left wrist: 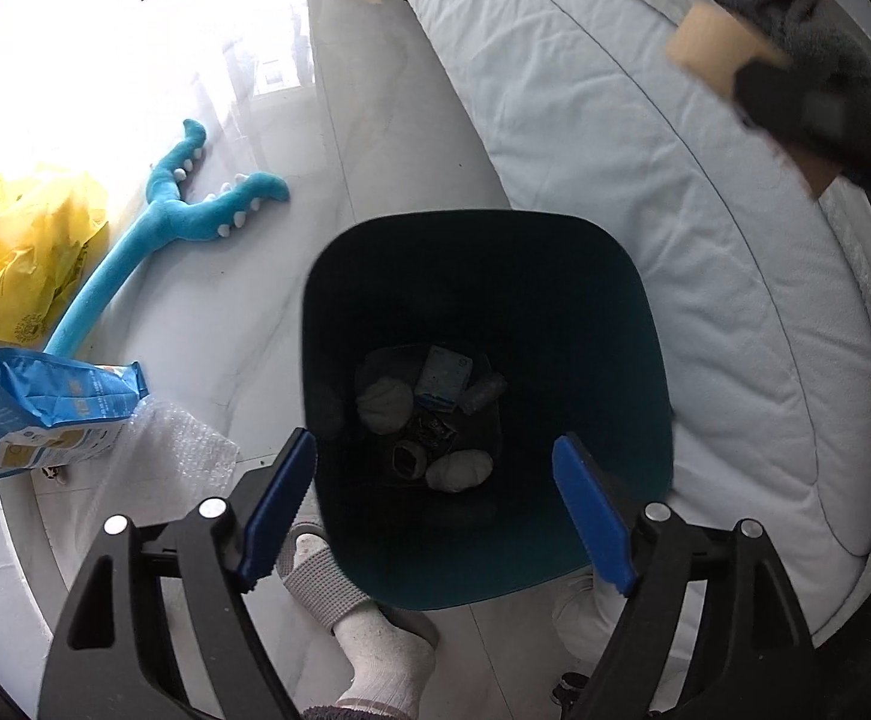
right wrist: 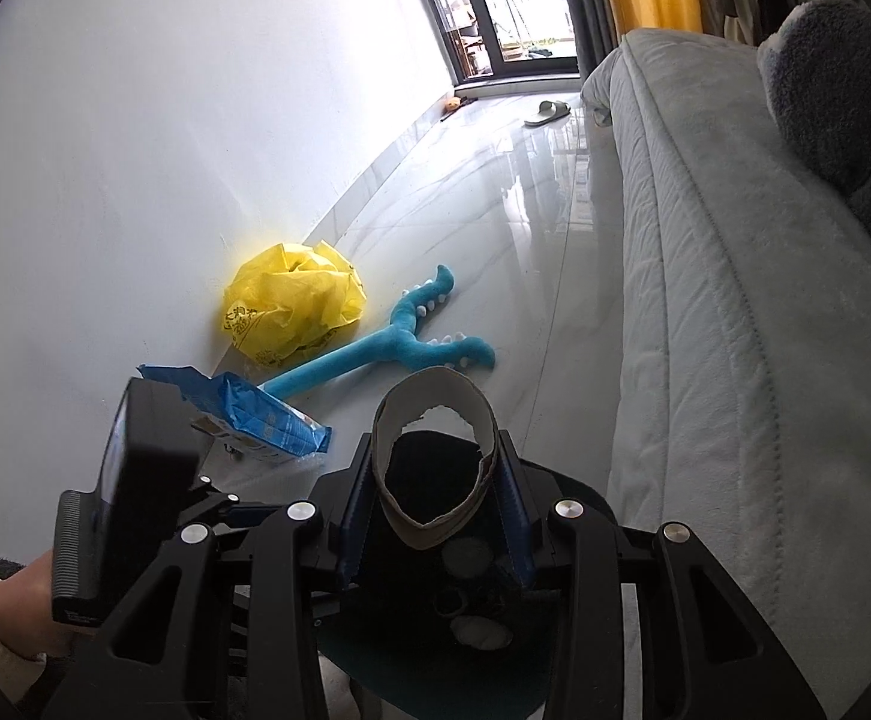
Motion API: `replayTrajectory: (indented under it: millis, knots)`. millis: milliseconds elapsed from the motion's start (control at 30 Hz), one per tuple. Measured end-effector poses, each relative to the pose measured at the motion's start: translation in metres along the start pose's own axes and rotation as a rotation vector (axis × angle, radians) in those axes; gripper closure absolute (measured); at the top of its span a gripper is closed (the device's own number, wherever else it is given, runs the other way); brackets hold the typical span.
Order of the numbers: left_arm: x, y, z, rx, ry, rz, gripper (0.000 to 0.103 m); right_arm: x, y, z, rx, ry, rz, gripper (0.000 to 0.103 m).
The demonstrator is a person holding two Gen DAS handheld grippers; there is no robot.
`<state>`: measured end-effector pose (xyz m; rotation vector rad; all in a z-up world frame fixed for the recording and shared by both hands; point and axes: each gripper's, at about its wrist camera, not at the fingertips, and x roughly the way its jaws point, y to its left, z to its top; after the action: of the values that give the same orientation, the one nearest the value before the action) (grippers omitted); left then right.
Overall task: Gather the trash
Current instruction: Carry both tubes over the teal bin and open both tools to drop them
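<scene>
From the left wrist, the left gripper (left wrist: 435, 504) hangs wide open and empty over the dark teal bin (left wrist: 615, 324), whose bottom holds crumpled wads and a small blue packet (left wrist: 442, 376); a blue snack bag (left wrist: 39, 408), bubble wrap (left wrist: 177, 450), a yellow plastic bag (left wrist: 21, 252) and a blue plush toy (left wrist: 159, 222) lie on the floor to its left. From the right wrist, the right gripper (right wrist: 436, 507) is clamped on a squashed cardboard tube (right wrist: 434, 399) above the bin's mouth, with the pale sofa (right wrist: 735, 360) alongside at right.

One dark bin (left wrist: 645, 360) stands on the floor. Beside the bin lie one yellow bag (left wrist: 27, 246), one blue packet (left wrist: 39, 414) and one blue plush toy (left wrist: 165, 222). One cardboard roll (right wrist: 435, 456) hangs above the bin.
</scene>
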<state>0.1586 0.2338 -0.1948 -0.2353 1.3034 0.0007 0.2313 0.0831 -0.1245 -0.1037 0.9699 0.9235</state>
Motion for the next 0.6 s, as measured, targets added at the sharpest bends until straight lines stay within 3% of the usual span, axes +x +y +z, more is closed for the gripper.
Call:
replayTrajectory:
  millis: [600]
  knots:
    - [-0.065, 0.029, 0.007, -0.047, -0.242, -0.041, 0.019, 0.069, 0.013, -0.03, -0.017, 0.179, -0.031, 0.064]
